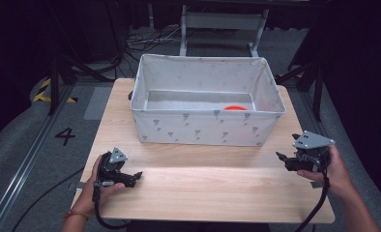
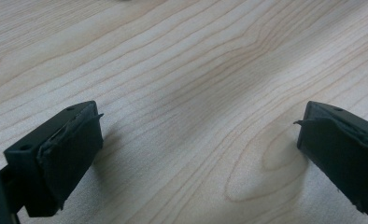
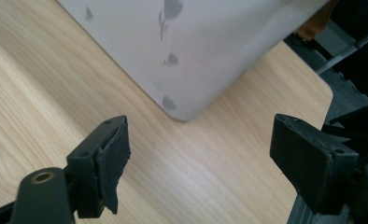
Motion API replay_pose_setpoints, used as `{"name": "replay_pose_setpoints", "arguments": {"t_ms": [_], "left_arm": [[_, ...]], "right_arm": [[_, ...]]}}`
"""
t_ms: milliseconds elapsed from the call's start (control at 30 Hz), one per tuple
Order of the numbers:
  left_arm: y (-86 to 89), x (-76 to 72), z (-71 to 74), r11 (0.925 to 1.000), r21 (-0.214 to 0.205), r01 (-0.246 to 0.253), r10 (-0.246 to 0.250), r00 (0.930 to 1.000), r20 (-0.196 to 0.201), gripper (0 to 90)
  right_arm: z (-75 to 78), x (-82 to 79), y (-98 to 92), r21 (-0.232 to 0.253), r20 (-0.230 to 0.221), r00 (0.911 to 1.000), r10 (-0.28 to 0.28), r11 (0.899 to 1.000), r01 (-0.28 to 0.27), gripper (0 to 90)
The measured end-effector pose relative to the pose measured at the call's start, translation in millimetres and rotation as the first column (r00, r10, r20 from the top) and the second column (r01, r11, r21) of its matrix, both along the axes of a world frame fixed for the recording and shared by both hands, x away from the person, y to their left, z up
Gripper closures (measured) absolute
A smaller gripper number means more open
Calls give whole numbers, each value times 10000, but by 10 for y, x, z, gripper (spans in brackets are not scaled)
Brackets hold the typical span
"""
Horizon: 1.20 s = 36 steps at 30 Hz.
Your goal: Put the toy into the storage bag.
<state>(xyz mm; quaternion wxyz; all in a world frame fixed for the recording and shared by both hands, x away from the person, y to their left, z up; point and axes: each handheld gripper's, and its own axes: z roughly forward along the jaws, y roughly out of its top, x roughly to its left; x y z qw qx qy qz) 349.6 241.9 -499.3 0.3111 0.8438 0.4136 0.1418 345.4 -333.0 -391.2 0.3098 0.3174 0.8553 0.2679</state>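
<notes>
Wooden table (image 1: 203,188) carries a grey fabric bin (image 1: 205,126) at its far half; an orange ring (image 1: 235,108) lies inside, toward the right wall. Left gripper (image 1: 137,175) rests low, jaws spread, holding nothing. Right gripper (image 1: 281,157), jaws spread, empty, near the bin's right corner. Best approach: lift over the rim, descend straight onto the ring.
</notes>
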Motion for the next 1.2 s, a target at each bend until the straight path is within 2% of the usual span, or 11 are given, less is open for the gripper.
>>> {"name": "replay_pose_setpoints", "arguments": {"t_ms": [233,567,700,867,933,967,1000,1033,1100,1133,1200], "left_arm": [[-1,-1,0,10000,-3,-6,6,10000,2,5],[0,0,0,10000,-9,-9,9,10000,-4,5],[0,1,0,10000,-2,-3,3,10000,-5,4],[0,0,0,10000,-6,-3,3,10000,-5,5],[0,0,0,10000,-7,-5,5,10000,-4,5],[0,0,0,10000,-7,-5,5,10000,-4,4],[0,0,0,10000,-13,-9,9,10000,-2,4],[0,0,0,10000,-14,-9,9,10000,-3,4],[1,1,0,10000,2,2,-2,10000,-5,4],[0,0,0,10000,-14,-8,8,10000,-3,4],[1,1,-1,10000,-20,8,-8,10000,-5,4]], "right_arm": [[-294,-67,-87,-57,-455,9990,15,10000,-18,204],[-607,-156,-215,638,-863,9962,123,9979,-68,209],[-761,-215,-298,1331,-1173,9931,86,9911,72,213],[-896,-274,-386,1711,-1573,9875,-29,9848,302,214],[-939,-324,-443,2086,-1683,9857,-19,9773,375,214],[-939,-324,-443,2086,-1683,9857,-19,9773,375,214],[-958,-343,-471,2265,-1735,9848,-59,9729,457,215],[-997,-377,-523,2689,-1909,9816,-55,9614,577,211],[-1036,-408,-565,2777,-1853,9825,-171,9582,691,207],[-1086,-436,-598,2975,-1985,9797,-296,9506,890,190],[-1114,-450,-609,2934,-1992,9794,-330,9516,918,167]]}}
